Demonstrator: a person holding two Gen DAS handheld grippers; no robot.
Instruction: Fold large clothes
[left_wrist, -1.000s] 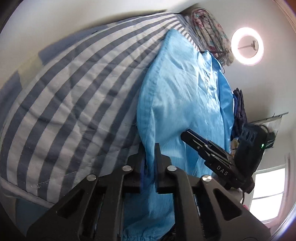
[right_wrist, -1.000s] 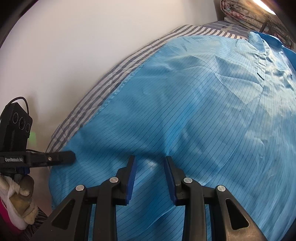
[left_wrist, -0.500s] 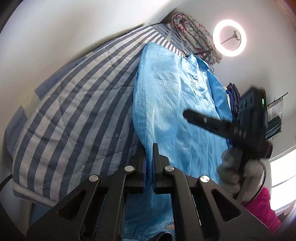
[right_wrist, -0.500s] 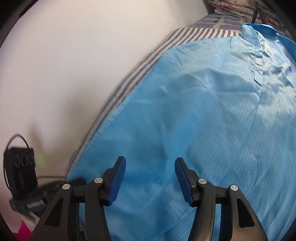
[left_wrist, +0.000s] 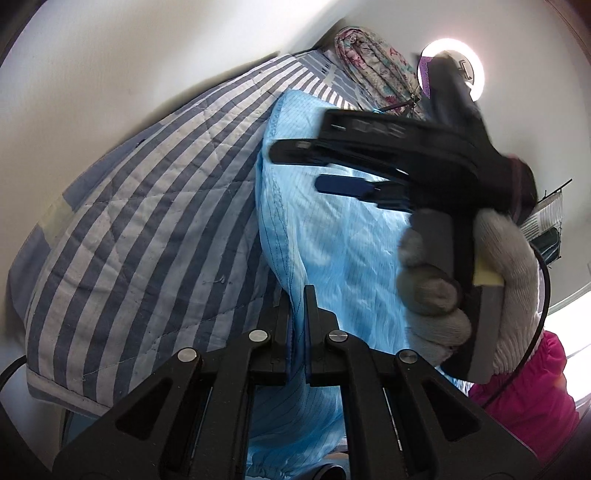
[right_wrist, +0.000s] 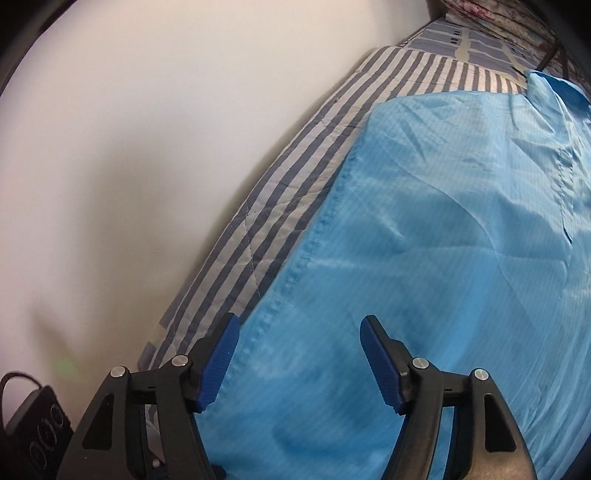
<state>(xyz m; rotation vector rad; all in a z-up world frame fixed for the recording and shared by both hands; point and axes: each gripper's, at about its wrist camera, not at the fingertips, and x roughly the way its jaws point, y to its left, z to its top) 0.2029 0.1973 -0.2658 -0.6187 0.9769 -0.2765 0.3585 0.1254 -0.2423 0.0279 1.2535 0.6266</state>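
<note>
Left wrist view: the left gripper is clenching a raised fold of the light blue garment, which is lying along the striped quilt toward its right edge. A gloved hand is carrying the right gripper above the cloth.

Right wrist view: the right gripper is hanging released over the garment's stitched left hem; its jaws have just been opening, nothing pinched between them. The quilt's far edge is running along a white wall.

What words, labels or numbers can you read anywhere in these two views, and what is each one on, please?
"DAS": raised letters on the black body of the right gripper, blurred by motion, so only likely.
Nothing readable on the light blue garment, the striped quilt or the black box.
</note>
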